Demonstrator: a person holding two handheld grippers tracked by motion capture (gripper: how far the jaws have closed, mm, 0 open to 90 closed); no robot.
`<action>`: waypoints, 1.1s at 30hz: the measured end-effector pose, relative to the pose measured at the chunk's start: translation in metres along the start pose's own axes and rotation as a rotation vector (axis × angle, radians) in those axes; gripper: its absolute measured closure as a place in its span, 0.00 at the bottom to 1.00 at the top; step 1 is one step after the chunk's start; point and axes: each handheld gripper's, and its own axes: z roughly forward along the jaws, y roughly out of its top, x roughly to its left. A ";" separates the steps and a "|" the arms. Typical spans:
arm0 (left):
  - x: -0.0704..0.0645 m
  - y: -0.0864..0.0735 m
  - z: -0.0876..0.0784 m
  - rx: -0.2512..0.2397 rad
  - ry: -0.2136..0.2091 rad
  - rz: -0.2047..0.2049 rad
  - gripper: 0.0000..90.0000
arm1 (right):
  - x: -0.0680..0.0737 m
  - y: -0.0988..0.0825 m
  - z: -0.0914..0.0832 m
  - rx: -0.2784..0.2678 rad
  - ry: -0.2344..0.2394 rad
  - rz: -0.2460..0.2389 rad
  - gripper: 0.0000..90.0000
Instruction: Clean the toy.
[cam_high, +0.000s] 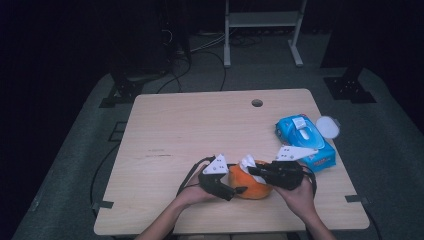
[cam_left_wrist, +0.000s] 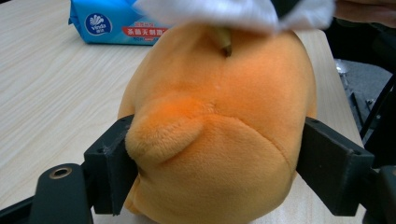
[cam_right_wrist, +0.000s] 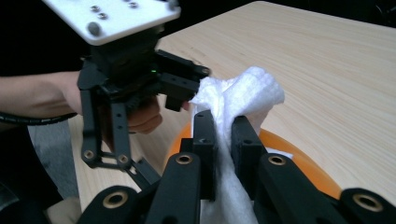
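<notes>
One pale wooden surface (cam_high: 200, 125) is carrying everything, with a round cable hole near its far edge. Largest item on it: one blue pack of wet wipes (cam_high: 304, 141), lying at the right side with its white lid flipped open, well apart from the near edge.

One orange plush toy (cam_high: 248, 182) is sitting close to the near edge, between the two hands. In the left gripper view its soft body (cam_left_wrist: 219, 140) is bulging between the jaws of the left tool (cam_high: 235, 190), which are pressing into both flanks, so that tool is clamping the toy and steadying it in place.

One white wipe (cam_right_wrist: 243, 93) is being held by the right tool (cam_right_wrist: 223, 140); its jaws are standing nearly together with the sheet pinched between them, bunched above and trailing below. In the high view the wipe (cam_high: 248, 164) is resting on the toy's top, with the right tool (cam_high: 257, 172) coming in from the right.

Progress, as a judgement: pack opened, one sheet out, toy gripped, wipe in contact with the plush, so wiping is looking underway rather than finished. Likely remaining: working over the rest of the toy, then letting go of toy and wipe.

Count: two tools, one toy, one wipe in hand, one pack.
</notes>
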 end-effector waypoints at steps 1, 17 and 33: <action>0.000 0.000 0.000 -0.003 0.003 0.003 0.24 | 0.004 0.001 0.002 0.007 -0.007 -0.019 0.91; 0.002 -0.005 0.008 -0.047 -0.017 -0.051 0.11 | -0.010 -0.005 -0.006 0.038 -0.072 0.003 0.91; -0.008 0.030 -0.037 -0.029 0.047 0.082 0.37 | -0.002 0.005 -0.012 -0.078 -0.036 0.015 0.91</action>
